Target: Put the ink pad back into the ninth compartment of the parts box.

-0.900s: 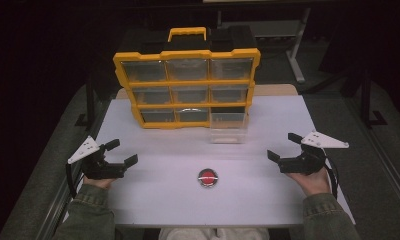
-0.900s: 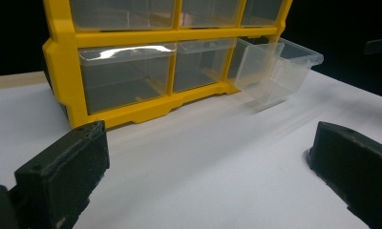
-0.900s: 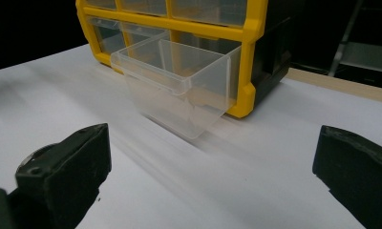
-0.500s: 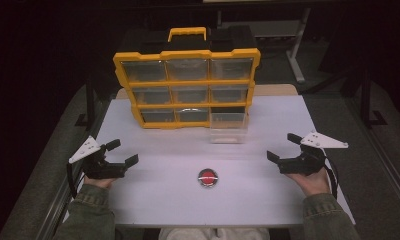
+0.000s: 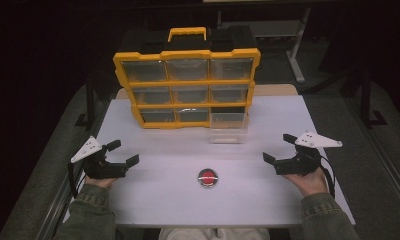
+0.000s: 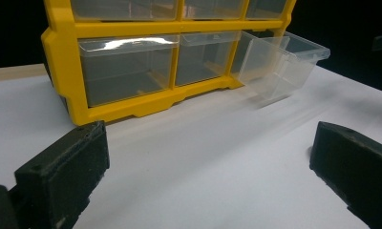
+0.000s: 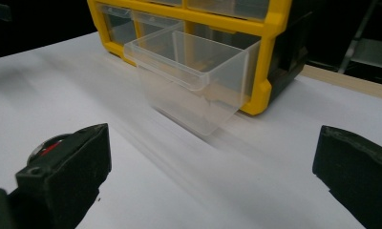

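Note:
A yellow organizer [image 5: 186,85] with clear drawers stands upright at the back of the white table [image 5: 158,200]. Its bottom right drawer [image 5: 229,125] is pulled out, clear and looking empty [image 6: 280,59] [image 7: 194,78]. A small round red and dark object [image 5: 207,178] lies on the table near the front middle. My left gripper [image 5: 122,153] rests open at the table's left side, nothing between its jaws. My right gripper [image 5: 278,148] rests open at the right side, also holding nothing. In the right gripper view the red object [image 7: 49,145] peeks from behind the left jaw.
The organizer has a yellow handle [image 5: 187,33] on top and a black back. Dark floor surrounds the table, and a metal stand [image 5: 298,55] rises behind at the right. A wooden strip [image 5: 275,90] edges the table's far side.

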Motion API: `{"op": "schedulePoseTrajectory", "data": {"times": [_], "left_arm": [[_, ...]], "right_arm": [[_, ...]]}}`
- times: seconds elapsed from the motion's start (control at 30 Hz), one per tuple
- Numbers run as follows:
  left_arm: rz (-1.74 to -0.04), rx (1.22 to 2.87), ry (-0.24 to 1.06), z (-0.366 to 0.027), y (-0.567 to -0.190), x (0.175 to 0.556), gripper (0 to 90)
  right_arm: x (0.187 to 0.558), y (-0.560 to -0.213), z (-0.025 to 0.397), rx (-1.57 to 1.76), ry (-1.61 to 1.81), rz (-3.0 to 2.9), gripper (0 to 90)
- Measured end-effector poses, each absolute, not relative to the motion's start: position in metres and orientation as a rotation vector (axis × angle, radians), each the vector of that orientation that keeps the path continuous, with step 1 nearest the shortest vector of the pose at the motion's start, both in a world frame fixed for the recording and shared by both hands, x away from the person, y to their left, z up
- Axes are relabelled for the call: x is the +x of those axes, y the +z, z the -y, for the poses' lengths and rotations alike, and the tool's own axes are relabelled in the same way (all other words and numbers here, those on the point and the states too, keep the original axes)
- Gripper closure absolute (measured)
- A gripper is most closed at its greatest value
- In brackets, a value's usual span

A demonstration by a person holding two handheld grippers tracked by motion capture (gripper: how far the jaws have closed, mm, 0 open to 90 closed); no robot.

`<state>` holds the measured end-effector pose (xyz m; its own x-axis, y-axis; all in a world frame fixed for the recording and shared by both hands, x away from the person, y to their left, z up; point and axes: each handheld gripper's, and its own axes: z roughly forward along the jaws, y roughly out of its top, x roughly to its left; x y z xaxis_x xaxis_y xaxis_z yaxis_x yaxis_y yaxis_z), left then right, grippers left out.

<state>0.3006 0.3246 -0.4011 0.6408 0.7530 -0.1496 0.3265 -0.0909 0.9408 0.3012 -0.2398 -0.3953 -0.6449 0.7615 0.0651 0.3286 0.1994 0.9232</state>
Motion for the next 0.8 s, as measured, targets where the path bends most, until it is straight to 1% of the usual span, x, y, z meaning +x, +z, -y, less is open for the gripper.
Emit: {"op": "schedulePoseTrajectory", "data": {"times": [0.13,0.8], "left_arm": [[-0.888,1.683,0.457,-0.323,-0.401,0.300,0.0],[-0.889,1.678,0.466,-0.323,-0.401,0.300,0.0]], "right_arm": [[0.301,-0.390,0.233,0.995,1.456,-2.084,0.0],[0.311,-0.385,0.204,0.918,1.437,-2.189,0.0]]}}
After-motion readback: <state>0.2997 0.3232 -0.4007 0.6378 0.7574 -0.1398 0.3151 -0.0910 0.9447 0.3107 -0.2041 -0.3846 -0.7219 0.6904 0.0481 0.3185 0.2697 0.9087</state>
